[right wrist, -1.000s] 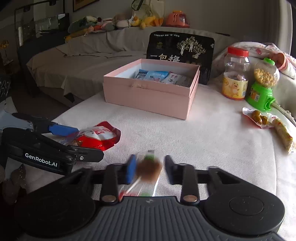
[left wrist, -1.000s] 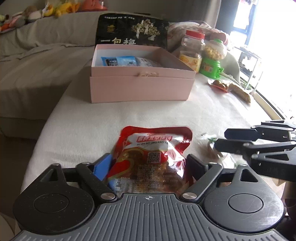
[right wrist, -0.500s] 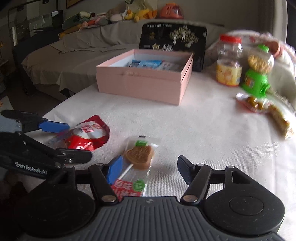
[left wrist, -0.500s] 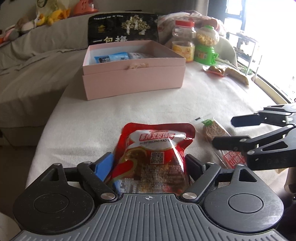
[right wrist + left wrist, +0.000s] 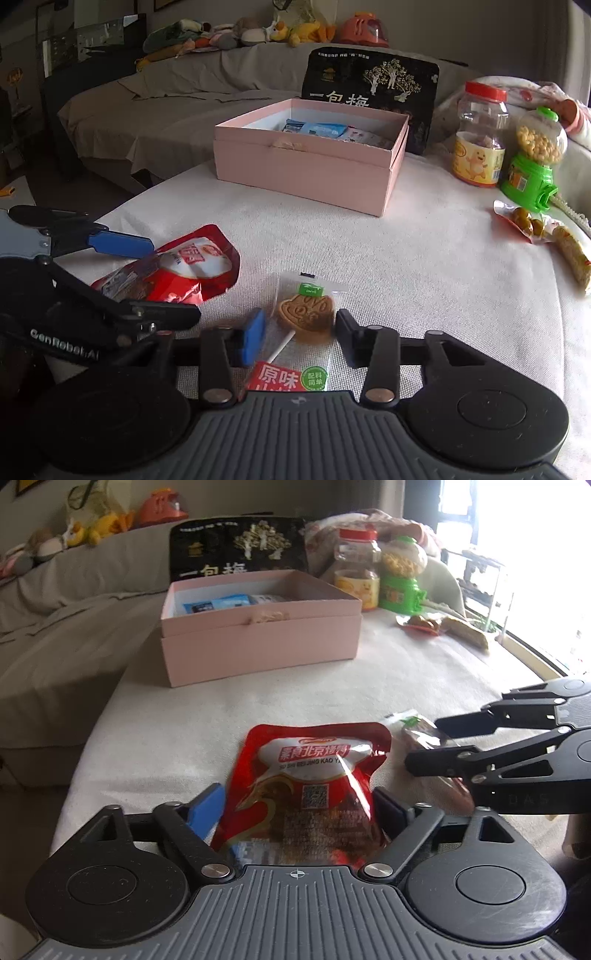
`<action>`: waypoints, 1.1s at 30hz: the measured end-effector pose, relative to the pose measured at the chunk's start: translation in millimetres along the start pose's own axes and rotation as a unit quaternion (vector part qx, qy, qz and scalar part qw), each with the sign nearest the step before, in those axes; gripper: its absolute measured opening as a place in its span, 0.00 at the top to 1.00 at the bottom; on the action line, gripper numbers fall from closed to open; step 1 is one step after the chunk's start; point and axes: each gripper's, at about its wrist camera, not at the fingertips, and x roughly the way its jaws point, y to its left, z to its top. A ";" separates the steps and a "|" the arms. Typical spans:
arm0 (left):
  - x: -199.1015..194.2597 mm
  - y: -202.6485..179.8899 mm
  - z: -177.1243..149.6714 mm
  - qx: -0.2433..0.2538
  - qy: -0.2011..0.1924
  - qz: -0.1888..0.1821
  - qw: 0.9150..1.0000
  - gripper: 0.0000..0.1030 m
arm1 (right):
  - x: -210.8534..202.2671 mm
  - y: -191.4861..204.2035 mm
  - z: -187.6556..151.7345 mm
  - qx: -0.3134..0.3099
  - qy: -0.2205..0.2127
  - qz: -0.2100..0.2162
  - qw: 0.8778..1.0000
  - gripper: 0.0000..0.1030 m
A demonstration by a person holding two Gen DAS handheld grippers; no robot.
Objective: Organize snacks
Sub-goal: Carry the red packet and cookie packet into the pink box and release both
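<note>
Item 1: left gripper [image 5: 295,805]. Its 2 fingers [image 5: 205,806] stand wide and are closing, with the red snack pouch [image 5: 314,775] lying flat between them on the white tabletop [image 5: 221,716]; the pouch edges sit just beside both fingers, and whether they press on it cannot be told.

Item 2: right gripper [image 5: 299,330]. Its fingers [image 5: 253,334] stand narrow and are closing around a heart-shaped lollipop in a clear wrapper [image 5: 306,314]; the candy head lies between the fingertips, the right one touching or nearly touching it, the blue one just beside it. The stick runs back toward the gripper body.

Item 3: pink box [image 5: 310,162], open, well beyond both sets of fingers, holding several small packets [image 5: 321,129].

Item 4: beyond and to the right of the right fingers, 1 red-lidded jar [image 5: 480,136], 1 green candy dispenser [image 5: 535,158] and 2 loose snack packs [image 5: 543,229].
</note>
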 end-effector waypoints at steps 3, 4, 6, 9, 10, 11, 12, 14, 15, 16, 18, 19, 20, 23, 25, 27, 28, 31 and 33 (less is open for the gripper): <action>-2.0 5.4 1.7 -0.016 -0.001 -0.001 1.000 0.23 | -5.5 -6.1 1.7 0.012 -0.005 -0.002 1.000 0.62; -2.4 6.8 2.1 -0.020 -0.001 0.000 1.000 0.25 | -8.7 -8.0 2.6 0.016 -0.010 -0.002 1.000 0.63; -4.2 8.8 2.9 -0.027 -0.001 -0.004 1.000 0.27 | -15.9 -10.5 5.3 0.020 -0.021 -0.005 1.000 0.63; -8.3 9.3 3.7 -0.032 -0.004 -0.015 0.999 0.28 | -27.3 -12.2 10.0 0.021 -0.038 -0.007 0.999 0.63; -10.2 8.3 3.9 -0.031 -0.007 -0.016 0.999 0.28 | -30.5 -12.2 11.1 0.020 -0.042 -0.009 0.999 0.63; -12.1 7.1 4.2 -0.028 -0.010 -0.017 0.999 0.28 | -32.7 -12.2 12.5 0.019 -0.046 -0.010 0.999 0.63; -14.3 6.2 4.6 -0.027 -0.013 -0.017 0.999 0.28 | -34.8 -12.4 13.8 0.018 -0.049 -0.011 0.999 0.63; -18.2 4.1 6.0 -0.025 -0.021 -0.018 0.999 0.29 | -38.7 -13.0 16.4 0.018 -0.055 -0.011 0.998 0.63; -21.2 4.0 7.0 -0.025 -0.026 -0.020 0.999 0.29 | -40.8 -13.6 18.6 0.018 -0.057 -0.011 0.998 0.63; -24.9 4.8 8.9 -0.028 -0.034 -0.022 0.999 0.29 | -43.9 -14.1 21.9 0.018 -0.061 -0.010 0.998 0.63; -37.2 10.2 18.0 -0.042 -0.058 -0.032 0.997 0.29 | -53.2 -16.5 34.5 0.015 -0.075 -0.004 0.997 0.63; -44.8 15.1 25.8 -0.052 -0.076 -0.037 0.995 0.29 | -59.4 -18.9 44.3 0.013 -0.086 0.001 0.996 0.63; -52.7 20.9 35.9 -0.064 -0.096 -0.039 0.993 0.29 | -65.8 -21.9 55.7 0.011 -0.099 0.004 0.995 0.63; -66.5 45.7 74.4 -0.118 -0.143 -0.049 0.981 0.29 | -76.4 -31.9 102.6 0.004 -0.141 0.003 0.990 0.62; -59.9 62.1 101.8 -0.143 -0.150 -0.062 0.976 0.28 | -69.6 -40.8 136.8 0.004 -0.156 0.006 0.988 0.62; -38.9 75.6 128.9 -0.149 -0.146 -0.049 0.977 0.28 | -49.5 -52.8 167.9 0.020 -0.150 0.012 0.988 0.62; -25.8 81.3 140.4 -0.149 -0.139 -0.039 0.978 0.28 | -35.2 -59.2 181.0 0.028 -0.144 0.014 0.989 0.62; 22.4 102.9 170.1 -0.167 -0.107 -0.043 0.979 0.28 | 15.9 -76.1 203.5 0.048 -0.122 0.007 0.991 0.62; 50.5 115.1 185.8 -0.179 -0.093 -0.058 0.978 0.28 | 51.0 -80.4 207.0 0.045 -0.108 -0.005 0.993 0.62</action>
